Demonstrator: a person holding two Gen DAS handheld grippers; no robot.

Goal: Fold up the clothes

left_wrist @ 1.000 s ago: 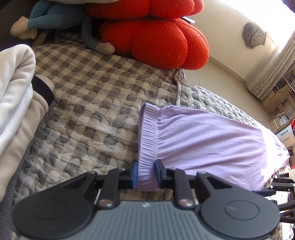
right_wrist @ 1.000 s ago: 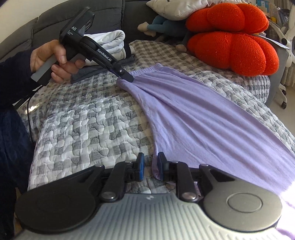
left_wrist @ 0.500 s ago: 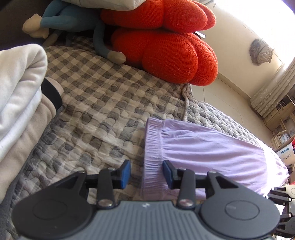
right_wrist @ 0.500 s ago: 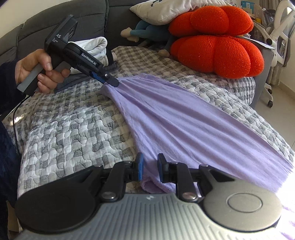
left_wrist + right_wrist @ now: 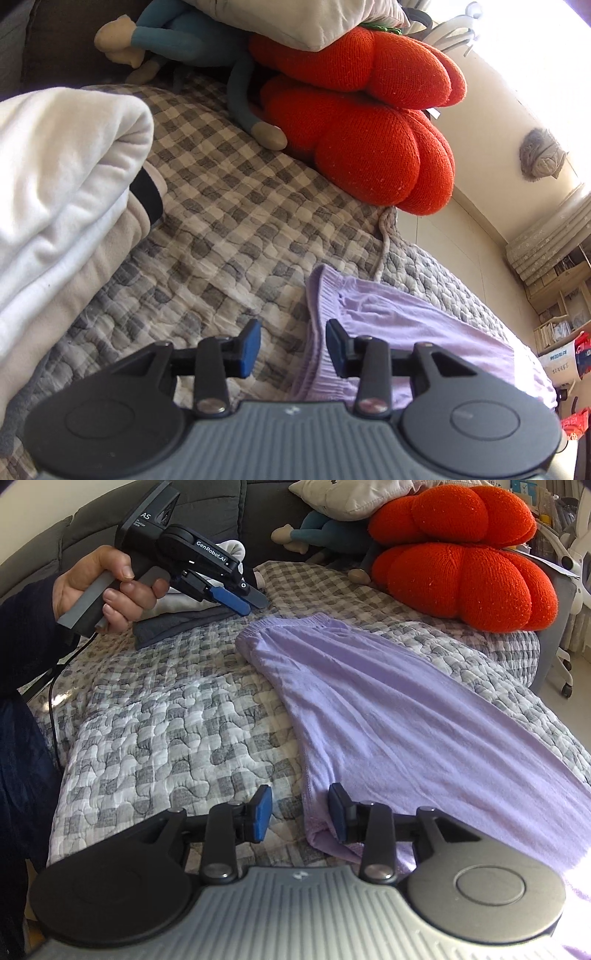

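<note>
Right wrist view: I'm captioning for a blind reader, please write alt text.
A lilac garment lies spread on a checked quilt, released by both open grippers: the right gripper at its near edge, the left gripper held by a hand above the waistband.

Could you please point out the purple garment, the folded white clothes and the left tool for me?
purple garment (image 5: 388,709): right wrist view, middle of the spread fabric.
folded white clothes (image 5: 62,166): left wrist view, rounded top fold.
left tool (image 5: 249,602): right wrist view, between its open fingertips.
</note>
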